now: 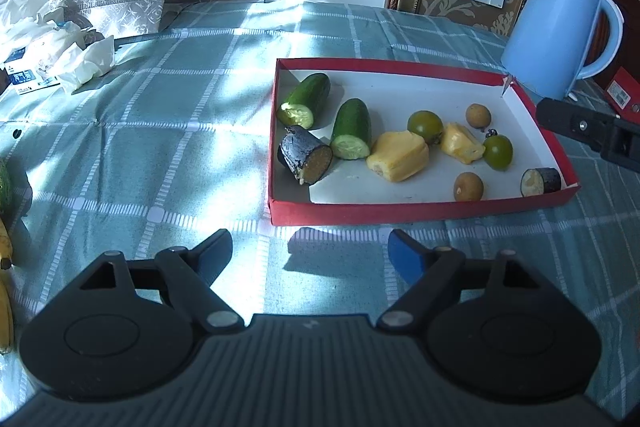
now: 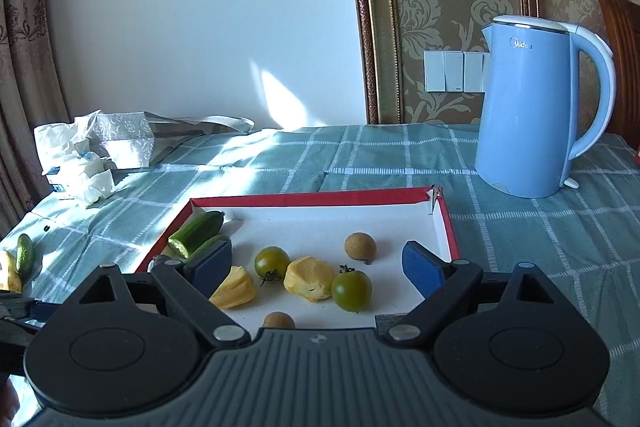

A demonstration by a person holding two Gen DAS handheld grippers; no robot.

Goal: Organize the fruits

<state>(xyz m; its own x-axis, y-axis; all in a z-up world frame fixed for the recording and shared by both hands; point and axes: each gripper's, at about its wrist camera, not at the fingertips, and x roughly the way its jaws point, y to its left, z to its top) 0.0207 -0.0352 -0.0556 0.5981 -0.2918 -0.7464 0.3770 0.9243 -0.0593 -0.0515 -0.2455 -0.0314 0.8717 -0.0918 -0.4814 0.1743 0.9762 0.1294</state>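
While both tools stand with their blue pads apart and nothing between them, the fruit lies in a shallow red cardboard tray with a white floor, set on the green checked cloth of the surface. The left tool hangs over bare cloth just before the tray's near wall; the right tool is over the tray's near part, the fruit showing past its wide jaws. Two cut cucumber halves sit at the tray's left end: one lies slanted with its pale cut face toward the left wall, the other points its cut face at the near wall. Beside them a dark-skinned stub shows a round, grainy orange cut face. Two waxy yellow lumps lie mid-tray, with two smooth green tomatoes and two rough tan round fruits scattered around them. A glossy light-blue kettle stands upright beyond the tray's far right corner.
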